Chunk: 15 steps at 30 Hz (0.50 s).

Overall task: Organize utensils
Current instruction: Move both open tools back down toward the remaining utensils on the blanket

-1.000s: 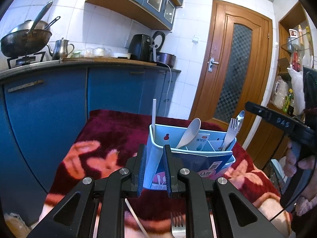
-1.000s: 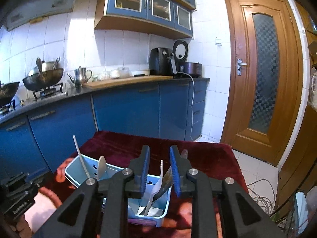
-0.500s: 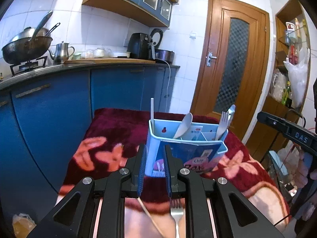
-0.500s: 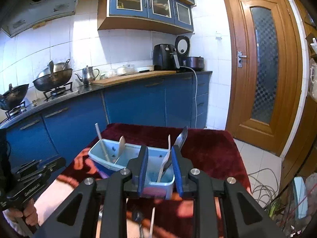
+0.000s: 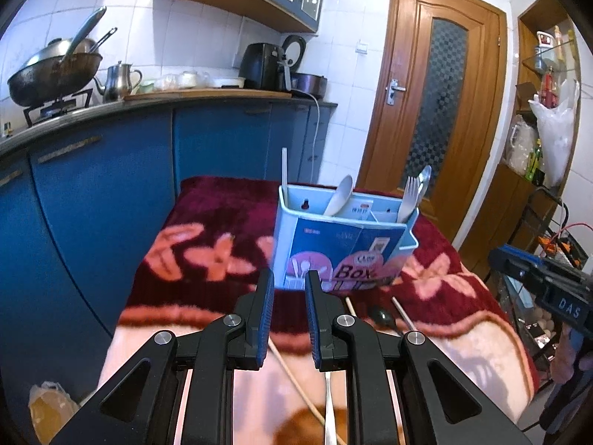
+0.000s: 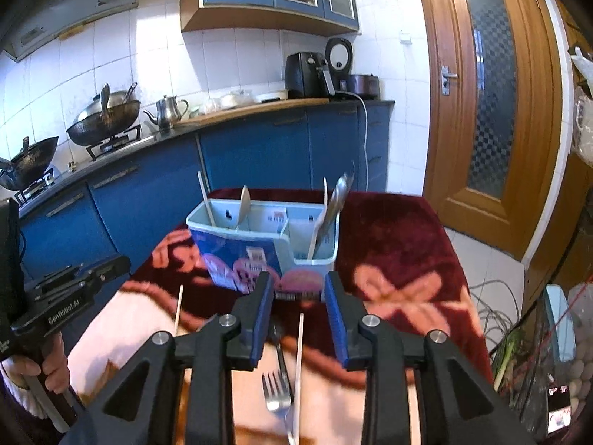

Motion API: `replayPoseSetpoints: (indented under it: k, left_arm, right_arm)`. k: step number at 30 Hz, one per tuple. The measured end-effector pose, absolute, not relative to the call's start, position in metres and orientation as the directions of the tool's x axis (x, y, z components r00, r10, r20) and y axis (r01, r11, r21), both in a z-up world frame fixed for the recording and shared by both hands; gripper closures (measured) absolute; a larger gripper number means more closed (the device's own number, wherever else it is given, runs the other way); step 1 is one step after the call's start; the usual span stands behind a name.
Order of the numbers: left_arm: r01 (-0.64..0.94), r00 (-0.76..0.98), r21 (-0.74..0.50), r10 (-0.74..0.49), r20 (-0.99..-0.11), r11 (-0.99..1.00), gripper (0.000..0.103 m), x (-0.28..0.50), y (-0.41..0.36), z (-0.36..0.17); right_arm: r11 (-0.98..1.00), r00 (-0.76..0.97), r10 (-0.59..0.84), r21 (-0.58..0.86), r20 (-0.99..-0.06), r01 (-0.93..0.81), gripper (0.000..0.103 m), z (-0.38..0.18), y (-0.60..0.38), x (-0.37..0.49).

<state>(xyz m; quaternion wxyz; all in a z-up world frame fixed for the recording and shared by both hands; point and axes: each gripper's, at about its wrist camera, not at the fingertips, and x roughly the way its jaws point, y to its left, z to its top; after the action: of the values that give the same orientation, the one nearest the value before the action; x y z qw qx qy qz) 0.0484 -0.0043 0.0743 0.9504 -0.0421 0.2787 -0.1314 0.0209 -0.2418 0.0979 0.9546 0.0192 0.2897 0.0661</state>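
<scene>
A light blue utensil box (image 5: 344, 244) (image 6: 267, 237) stands on the red flowered blanket (image 5: 207, 222). It holds a white stick (image 5: 284, 170), a white spoon (image 5: 339, 194), a white fork (image 5: 408, 194) and a metal spoon (image 6: 335, 204). My left gripper (image 5: 290, 285) hangs short of the box, its jaws a narrow gap apart with nothing between them. The jaws of my right gripper (image 6: 298, 282) are opening and are also empty. Below them on the blanket lie a metal fork (image 6: 276, 396), a white chopstick (image 6: 298, 363), a wooden chopstick (image 6: 178, 307) and a dark spoon (image 5: 381, 315).
Blue cabinets (image 5: 111, 185) with woks, a kettle and an air fryer on the counter stand behind the table. A wooden door (image 6: 489, 111) is at the right, with shelves (image 5: 545, 111) and floor cables (image 6: 496, 315) beside it. A hand (image 6: 22, 367) holds the left gripper's handle.
Both grippers have drawn back from the box, which now stands clear of their fingers. The right jaws have widened. More loose utensils on the blanket have come into view.
</scene>
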Motion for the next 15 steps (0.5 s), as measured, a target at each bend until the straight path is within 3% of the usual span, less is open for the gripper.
replayPoseSetpoints:
  k: [15]
  left_arm:
    - [0.251, 0.701, -0.183, -0.309, -0.642, 0.950, 0.086, 0.060, -0.020, 0.033]
  right_arm:
    - [0.990, 0.799, 0.109, 0.137, -0.592, -0.034, 0.062, 0.055, -0.254, -0.013]
